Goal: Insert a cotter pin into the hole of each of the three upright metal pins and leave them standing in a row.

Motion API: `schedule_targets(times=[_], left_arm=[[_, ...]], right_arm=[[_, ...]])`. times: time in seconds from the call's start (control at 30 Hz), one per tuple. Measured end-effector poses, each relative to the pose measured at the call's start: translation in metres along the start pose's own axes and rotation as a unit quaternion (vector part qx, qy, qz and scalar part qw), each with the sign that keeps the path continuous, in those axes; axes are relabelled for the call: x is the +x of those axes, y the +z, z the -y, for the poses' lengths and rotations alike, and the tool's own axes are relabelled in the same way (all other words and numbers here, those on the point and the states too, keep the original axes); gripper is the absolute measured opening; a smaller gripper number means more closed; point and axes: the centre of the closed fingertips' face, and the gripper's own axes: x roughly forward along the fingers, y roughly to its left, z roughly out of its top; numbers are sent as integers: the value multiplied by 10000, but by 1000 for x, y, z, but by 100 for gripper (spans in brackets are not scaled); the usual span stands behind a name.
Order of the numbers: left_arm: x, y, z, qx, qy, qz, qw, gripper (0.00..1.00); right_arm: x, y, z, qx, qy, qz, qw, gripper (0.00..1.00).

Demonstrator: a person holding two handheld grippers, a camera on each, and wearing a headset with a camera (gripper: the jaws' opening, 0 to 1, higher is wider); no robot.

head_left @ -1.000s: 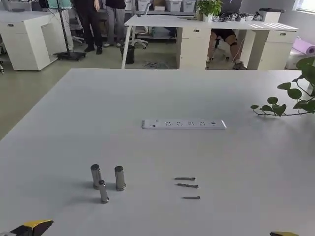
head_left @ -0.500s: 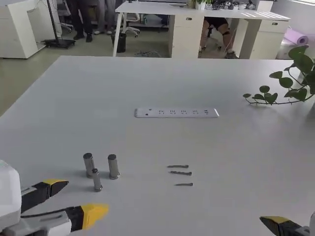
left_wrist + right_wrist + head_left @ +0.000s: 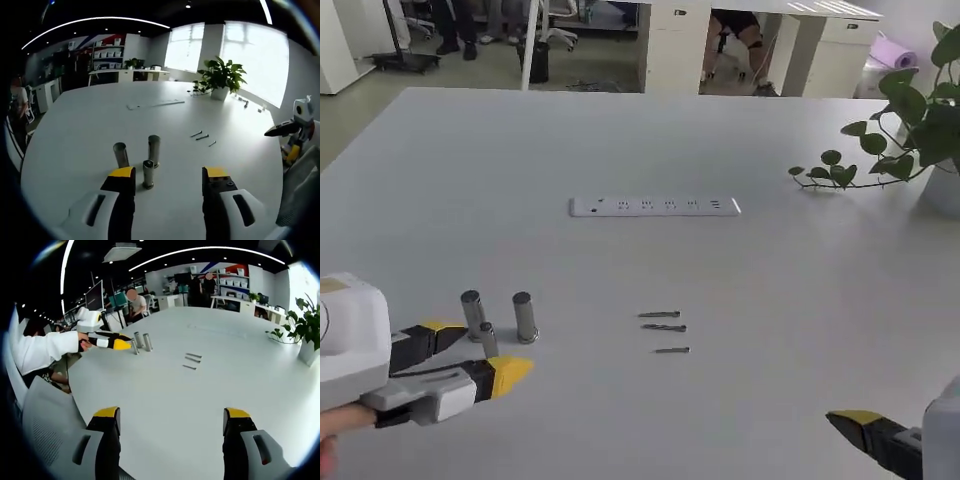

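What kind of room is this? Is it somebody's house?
Most likely an office or lab workroom, not a house: a big white table with a power strip on it, more white desks behind, and shelves of storage boxes along the wall.

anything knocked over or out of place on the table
Nothing stands out. The three metal pins all stand upright, though in a tight cluster rather than a row. The three cotter pins lie loose and parallel to their right, none inserted yet, and the power strip sits flat behind them.
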Motion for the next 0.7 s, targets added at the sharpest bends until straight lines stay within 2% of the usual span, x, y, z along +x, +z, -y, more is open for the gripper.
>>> schedule_targets(times=[0.13,0.23,0.33,0.53,0.7], left_arm=[[8,-1,-9,47,213,-21,9998,44],[13,-1,-16,-60,336,-10,9994,34],[17,-1,-18,-72,349,-3,9994,31],[23,-8,-25,121,431,-156,9989,26],[22,-9,-28,238,484,-204,9983,15]], right_arm=[[-1,3,-1,-71,-45,8,10000,82],[-2,5,1,-69,-107,62,9999,80],[-4,6,2,-5,-136,100,9999,80],[-6,-3,6,109,-199,37,9997,80],[-8,-6,5,142,-212,46,9997,79]])
